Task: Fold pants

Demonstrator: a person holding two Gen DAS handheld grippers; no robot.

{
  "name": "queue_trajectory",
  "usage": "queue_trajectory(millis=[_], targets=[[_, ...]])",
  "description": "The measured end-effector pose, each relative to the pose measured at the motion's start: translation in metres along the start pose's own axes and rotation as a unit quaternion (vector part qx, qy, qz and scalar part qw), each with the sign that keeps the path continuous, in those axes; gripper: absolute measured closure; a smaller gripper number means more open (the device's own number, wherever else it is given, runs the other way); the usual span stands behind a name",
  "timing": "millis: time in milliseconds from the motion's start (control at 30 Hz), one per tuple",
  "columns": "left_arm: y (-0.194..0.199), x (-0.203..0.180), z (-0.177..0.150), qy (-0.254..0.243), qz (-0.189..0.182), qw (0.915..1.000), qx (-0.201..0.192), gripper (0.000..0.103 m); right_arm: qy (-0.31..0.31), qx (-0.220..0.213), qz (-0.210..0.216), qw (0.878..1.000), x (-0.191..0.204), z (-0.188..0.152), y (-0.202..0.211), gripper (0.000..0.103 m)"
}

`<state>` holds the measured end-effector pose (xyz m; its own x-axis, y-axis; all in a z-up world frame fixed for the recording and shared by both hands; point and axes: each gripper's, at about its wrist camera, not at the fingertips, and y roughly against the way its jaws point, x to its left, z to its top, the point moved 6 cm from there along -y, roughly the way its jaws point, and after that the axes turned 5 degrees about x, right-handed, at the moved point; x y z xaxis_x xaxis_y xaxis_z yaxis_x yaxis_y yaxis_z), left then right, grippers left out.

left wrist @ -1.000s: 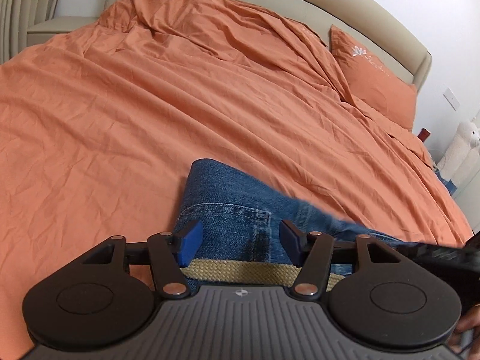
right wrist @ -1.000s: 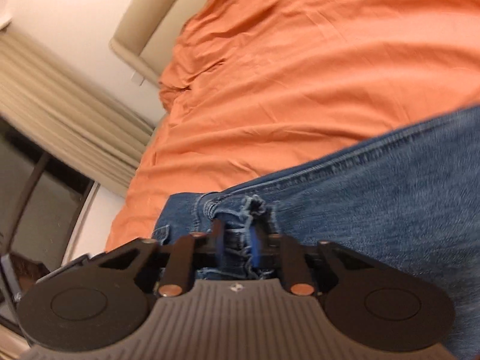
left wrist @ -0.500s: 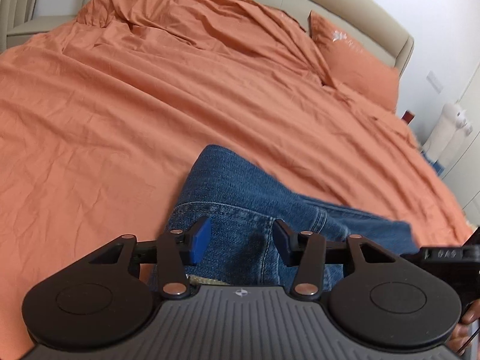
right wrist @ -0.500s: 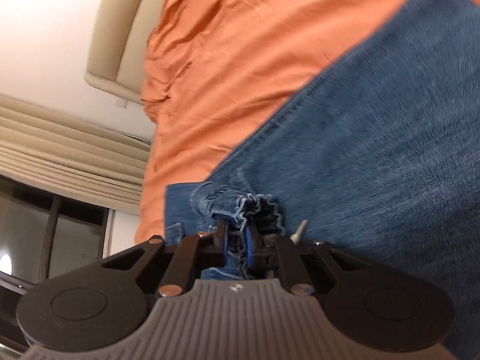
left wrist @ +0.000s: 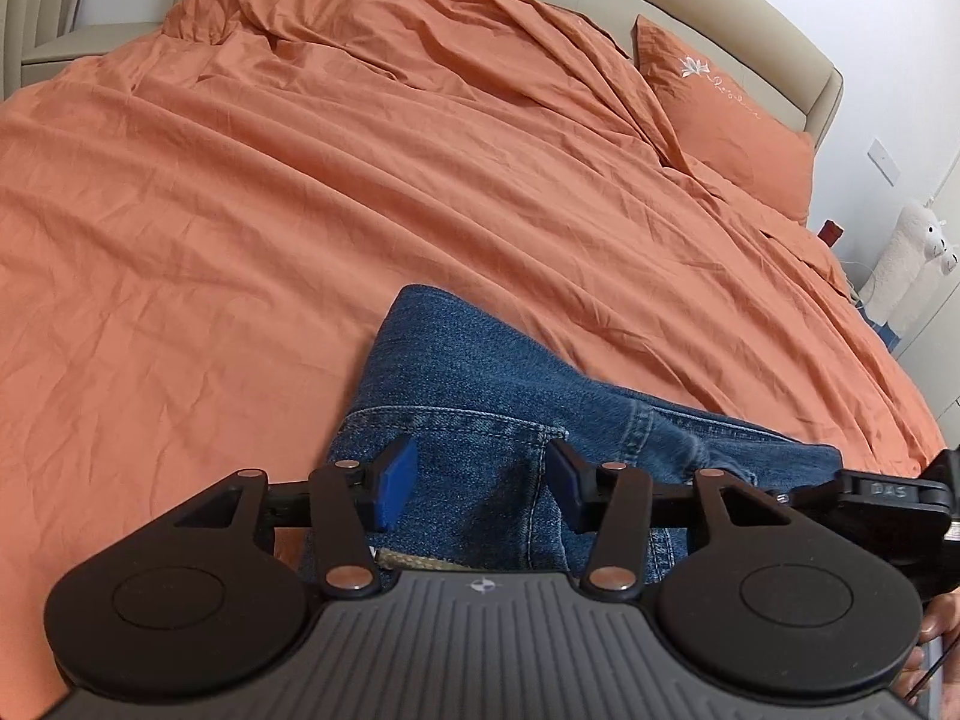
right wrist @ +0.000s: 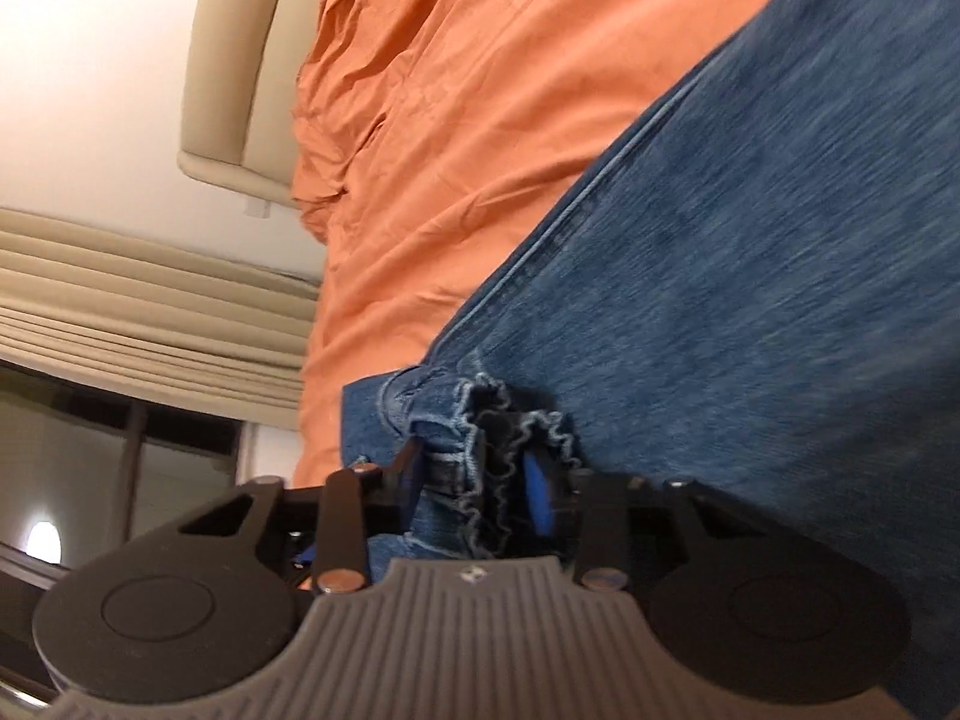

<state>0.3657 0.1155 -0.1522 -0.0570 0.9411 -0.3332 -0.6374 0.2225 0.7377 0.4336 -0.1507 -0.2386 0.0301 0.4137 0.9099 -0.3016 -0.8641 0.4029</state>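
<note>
An orange duvet (left wrist: 360,192) covers the bed and fills the space ahead of both pairs of fingers. At the far right beyond the left fingers lies an orange pillow (left wrist: 729,114) against the beige headboard (left wrist: 774,30). In the right wrist view the headboard (right wrist: 234,60) sits up and to the left, with beige curtains (right wrist: 144,312) below it.

The blue jeans (left wrist: 480,396) lie folded on the duvet directly ahead of and beneath the left gripper (left wrist: 483,483). Its blue-padded fingers (left wrist: 393,483) stand wide apart with nothing between them, poised over a stitched pocket; whether they touch the denim cannot be told.

In the right wrist view the jeans (right wrist: 780,276) spread up and to the right. The right gripper (right wrist: 480,486) is clamped on a bunched, frayed hem (right wrist: 492,414), which puckers between the fingers.

Past the right finger of the left gripper, a white plush alpaca (left wrist: 906,258) stands beside the bed.
</note>
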Motion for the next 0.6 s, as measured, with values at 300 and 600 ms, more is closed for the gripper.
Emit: queue_trajectory(millis=[300, 600], targets=[[0.038, 0.022, 0.019, 0.077, -0.024, 0.9934, -0.082, 0.046, 0.138, -0.035, -0.055, 0.988, 0.074, -0.014, 0.02, 0.088], [0.066, 0.036, 0.025, 0.113, -0.049, 0.9844, -0.126, 0.048, 0.284, -0.046, -0.133, 0.949, 0.23, -0.009, 0.048, 0.088]])
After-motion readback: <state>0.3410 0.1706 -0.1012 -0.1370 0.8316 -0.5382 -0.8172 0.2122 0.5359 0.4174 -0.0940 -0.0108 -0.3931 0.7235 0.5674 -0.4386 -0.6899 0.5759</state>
